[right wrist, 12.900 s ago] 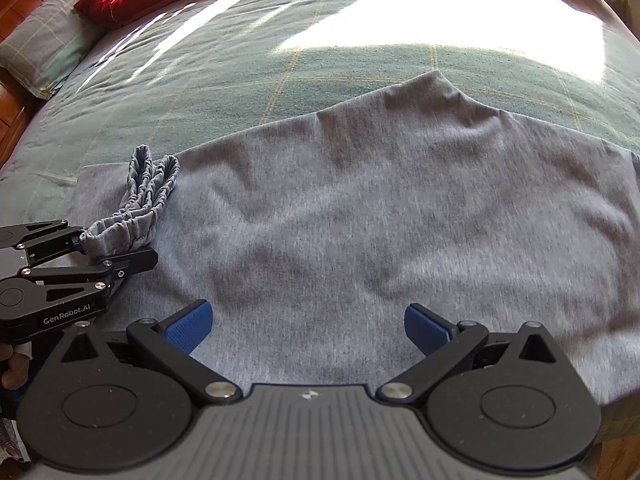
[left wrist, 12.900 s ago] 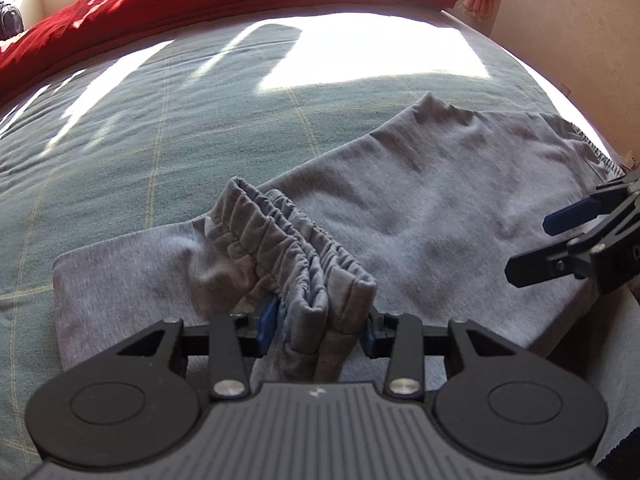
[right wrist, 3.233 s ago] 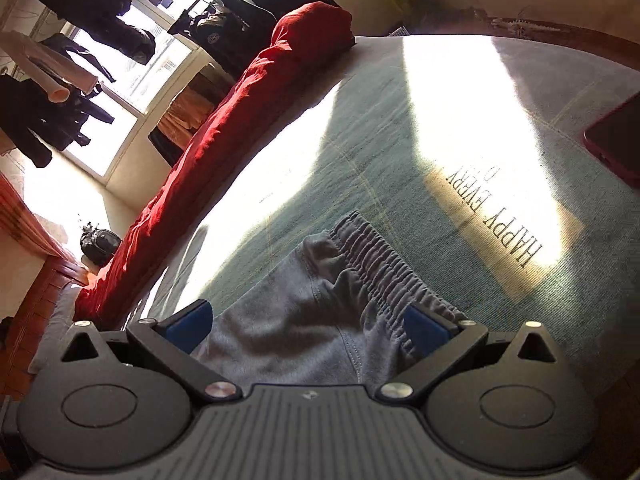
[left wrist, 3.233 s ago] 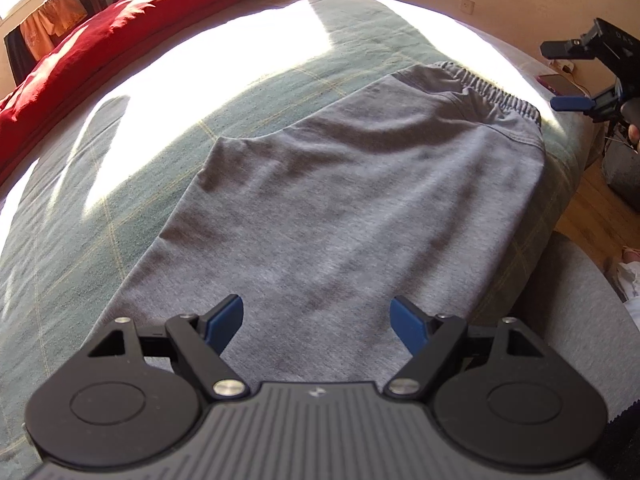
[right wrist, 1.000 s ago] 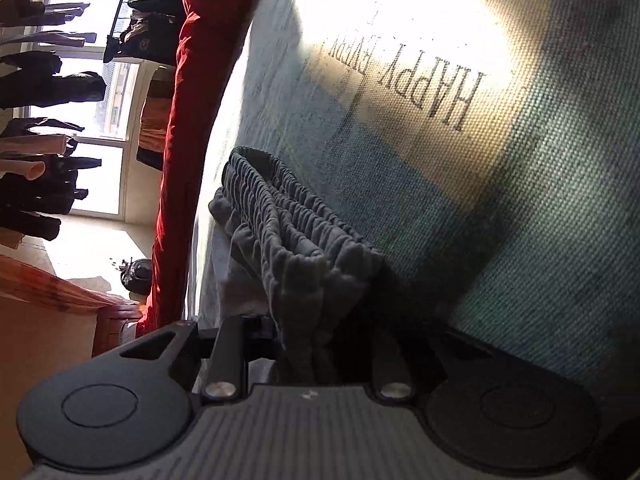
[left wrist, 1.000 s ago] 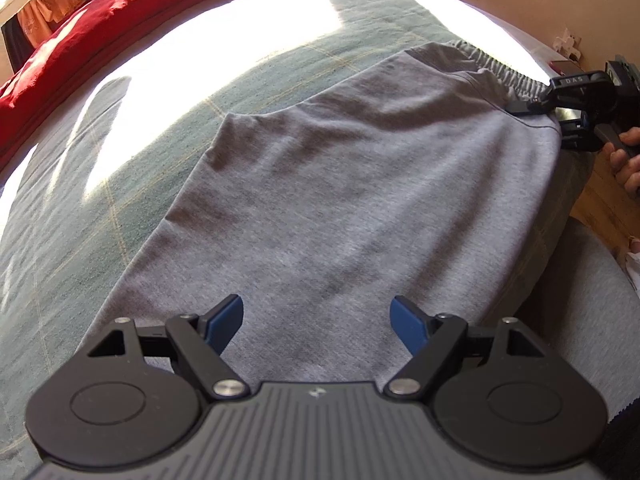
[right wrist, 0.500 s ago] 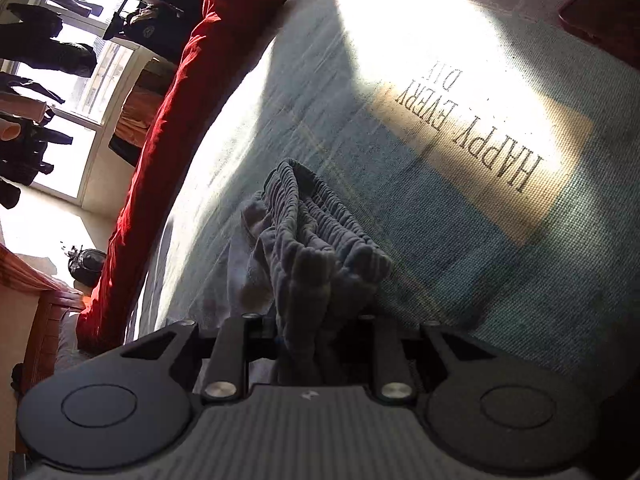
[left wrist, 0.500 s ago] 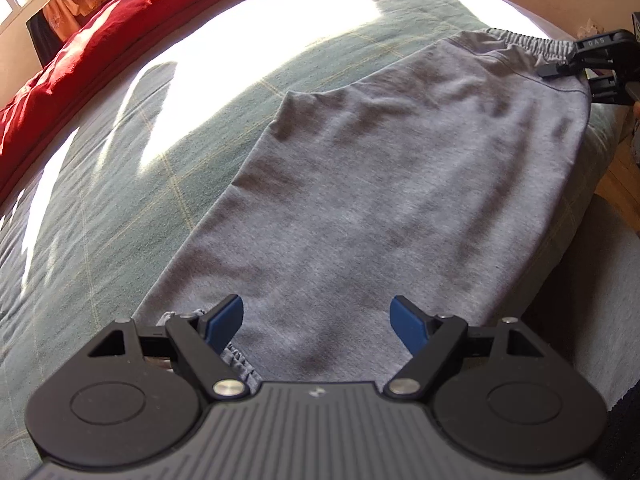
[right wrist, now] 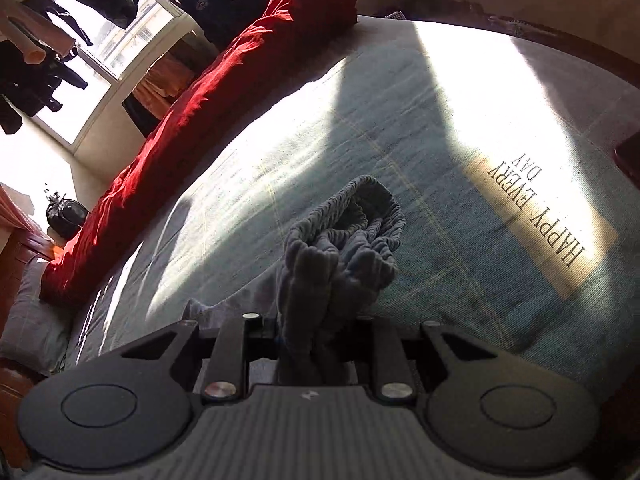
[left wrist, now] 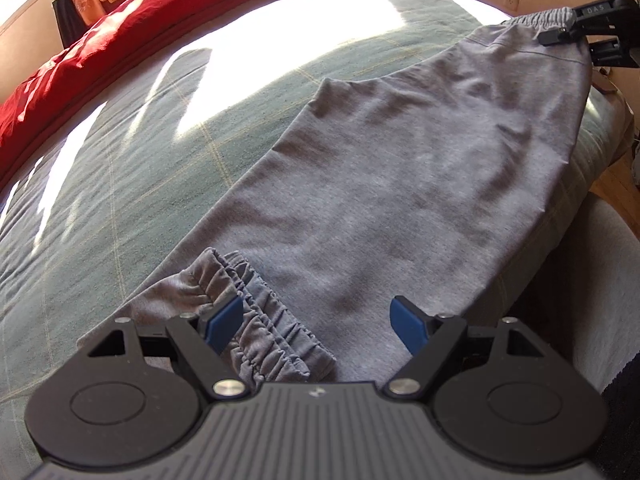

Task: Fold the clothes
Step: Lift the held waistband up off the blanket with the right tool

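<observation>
Since the frame a second ago, the right gripper (right wrist: 316,336) has lifted the bunched waistband (right wrist: 340,248) clear of the bed, and gathered ankle cuffs (left wrist: 248,312) have come into sight at the left gripper (left wrist: 316,320); the grey sweatpants (left wrist: 400,184) lie stretched along the near edge of the bed, folded lengthwise, with the waistband end raised at the far right of the left wrist view, where the right gripper (left wrist: 592,28) pinches it; that gripper's jaws are narrow and clamped on the thick elastic ruffle; the left gripper's jaws stand wide, its blue pads (left wrist: 222,320) holding nothing, the left pad just over the cuffs; the green bedspread (left wrist: 160,152) is a woven cloth with thin pale check lines, lit by hard patches of sun; a tan panel printed with "HAPPY EVERY DAY" (right wrist: 544,216) sits on it beyond the waistband; a long red duvet (right wrist: 208,104) is rolled along the far side of the bed; dark clothes (right wrist: 48,72) hang at the window behind it; a dark flat object (right wrist: 630,156) lies at the right edge of the bed, cut off by the frame; the sweatpants' knit is soft, marled and lightly creased; nothing lies between either gripper and the cloth.
</observation>
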Tool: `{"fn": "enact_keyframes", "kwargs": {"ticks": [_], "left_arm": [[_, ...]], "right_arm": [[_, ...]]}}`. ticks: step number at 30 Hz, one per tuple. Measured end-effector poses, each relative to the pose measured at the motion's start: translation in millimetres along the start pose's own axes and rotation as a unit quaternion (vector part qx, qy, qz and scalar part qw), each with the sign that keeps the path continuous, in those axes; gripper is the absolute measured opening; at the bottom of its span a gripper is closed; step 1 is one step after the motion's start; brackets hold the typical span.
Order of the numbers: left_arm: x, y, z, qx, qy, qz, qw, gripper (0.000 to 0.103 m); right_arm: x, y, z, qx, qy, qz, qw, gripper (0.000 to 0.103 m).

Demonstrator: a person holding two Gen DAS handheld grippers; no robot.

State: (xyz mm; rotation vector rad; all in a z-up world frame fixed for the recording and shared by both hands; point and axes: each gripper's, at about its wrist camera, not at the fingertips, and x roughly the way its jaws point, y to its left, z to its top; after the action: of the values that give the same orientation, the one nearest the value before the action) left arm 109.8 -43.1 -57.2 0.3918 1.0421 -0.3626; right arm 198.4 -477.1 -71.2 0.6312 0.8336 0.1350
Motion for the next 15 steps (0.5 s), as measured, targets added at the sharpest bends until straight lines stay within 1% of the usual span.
{"fn": "enact_keyframes", "kwargs": {"ticks": [8, 15], "left_arm": [[-10.9, 25.6, -25.8, -0.033, -0.017, -0.006, 0.9993, 0.081], [-18.6, 51.3, -44.6, -0.081, -0.03, -0.028, 0.9958, 0.081]], "right_arm": [[-9.7, 66.2, -2.0, -0.054, -0.009, 0.003, 0.998, 0.026], [-10.1, 103.2, -8.2, -0.071, -0.002, 0.021, 0.997, 0.026]]}}
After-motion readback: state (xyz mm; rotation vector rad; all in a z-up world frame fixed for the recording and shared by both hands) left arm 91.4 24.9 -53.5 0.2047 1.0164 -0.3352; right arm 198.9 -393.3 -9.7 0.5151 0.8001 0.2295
